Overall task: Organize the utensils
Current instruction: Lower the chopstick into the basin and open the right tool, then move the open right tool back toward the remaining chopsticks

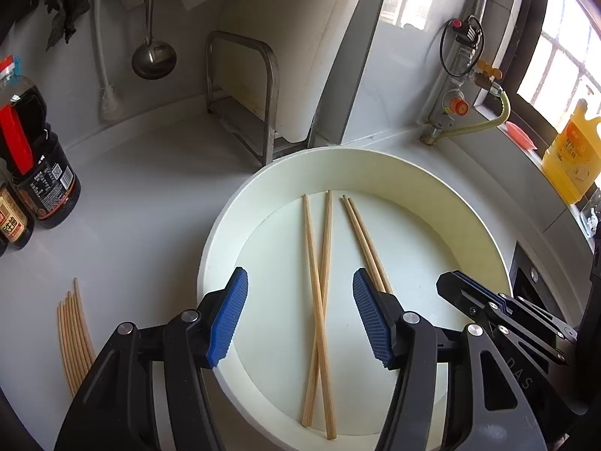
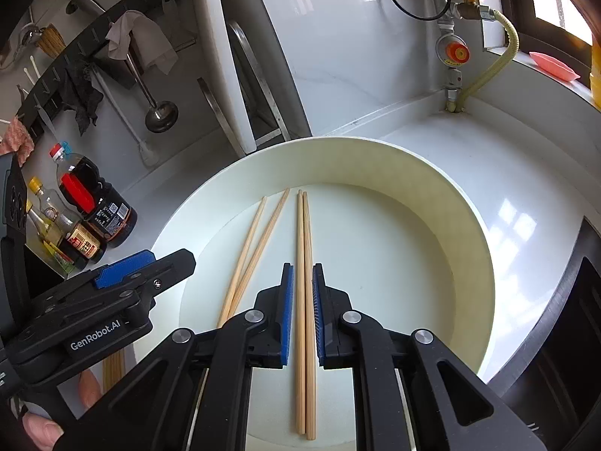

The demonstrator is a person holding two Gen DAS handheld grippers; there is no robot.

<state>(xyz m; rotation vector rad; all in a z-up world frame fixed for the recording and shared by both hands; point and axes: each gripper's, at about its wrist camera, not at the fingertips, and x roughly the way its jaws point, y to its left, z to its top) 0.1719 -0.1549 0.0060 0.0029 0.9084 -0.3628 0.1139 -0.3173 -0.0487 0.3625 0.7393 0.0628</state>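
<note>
The left wrist view alone showed a loose bundle of bare wooden chopsticks (image 1: 75, 332) lying on the white countertop (image 1: 142, 203), well apart from the round cream-white shallow tray (image 1: 225, 221). The right wrist view caught only a sliver of that bundle (image 2: 114, 370) behind the left gripper (image 2: 146, 259). The right view alone showed a black wall rail (image 2: 56, 75) hung with a grey rag (image 2: 142, 39) and a dark rag.

The counter was glossy white, backed by white wall panels. A steel ladle (image 1: 153, 56) hung on the wall, a metal rack (image 1: 259, 112) stood in the corner, and a gas valve with a yellow hose (image 1: 484, 120) sat near the window. Dark sauce bottles (image 1: 41, 173) stood on the left, and a yellow oil jug (image 1: 571, 150) on the sill.

In the tray lay four chopsticks: a crossed pair of light wooden chopsticks (image 1: 319, 263) and a parallel pair of wooden chopsticks (image 2: 305, 300) lying side by side.

The left gripper (image 1: 300, 315) hovered with its blue-padded jaws spread wide either side of the crossed pair, touching nothing. The right gripper (image 2: 302, 312) had its jaws narrowed around the parallel pair, a thin gap showing on each side; whether the pads were yet pressing on the sticks could not be told.
</note>
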